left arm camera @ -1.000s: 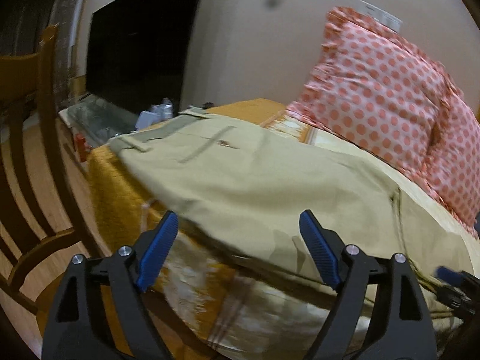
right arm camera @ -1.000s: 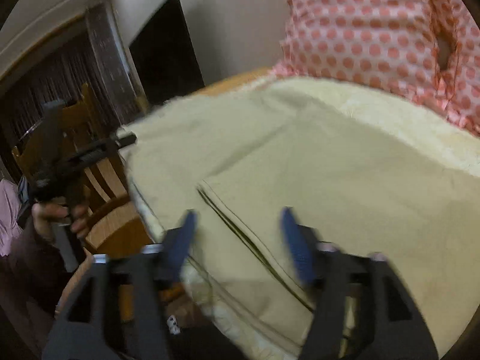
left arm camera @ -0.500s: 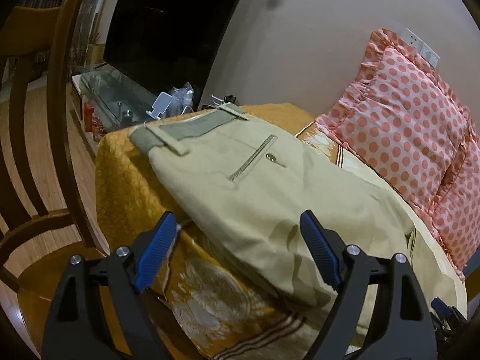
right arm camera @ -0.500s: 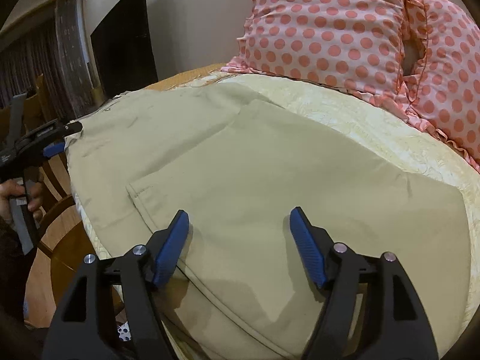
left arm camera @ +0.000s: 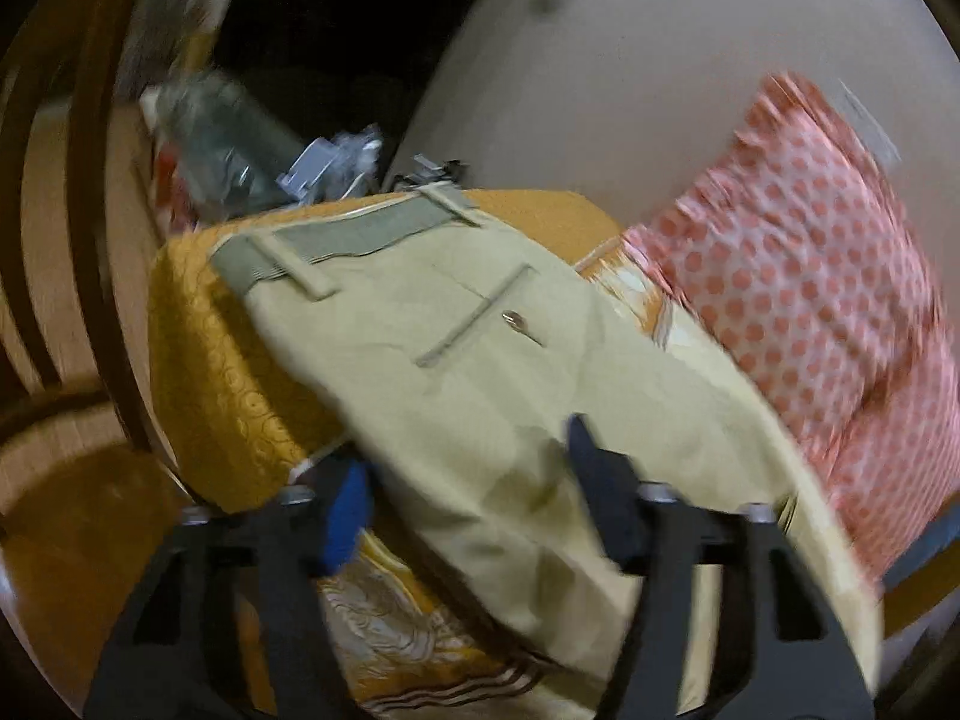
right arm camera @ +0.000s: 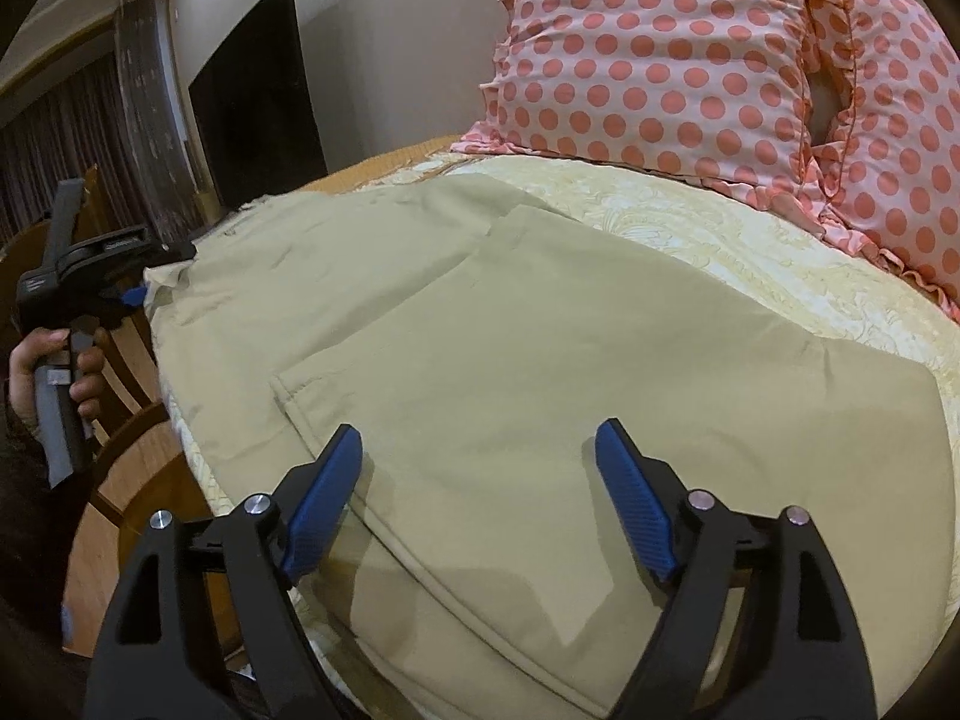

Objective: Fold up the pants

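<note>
The left tongs [left arm camera: 465, 495] view shows the pants [left arm camera: 480, 372] waistband and pocket; the right tongs [right arm camera: 480, 498] view shows folded legs. Both tongs gape wide, holding nothing.

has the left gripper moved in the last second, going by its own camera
Yes. The left gripper has closed in on the pants: the waistband and the polka-dot pillow look bigger, and its open jaws now straddle the near edge.
</note>
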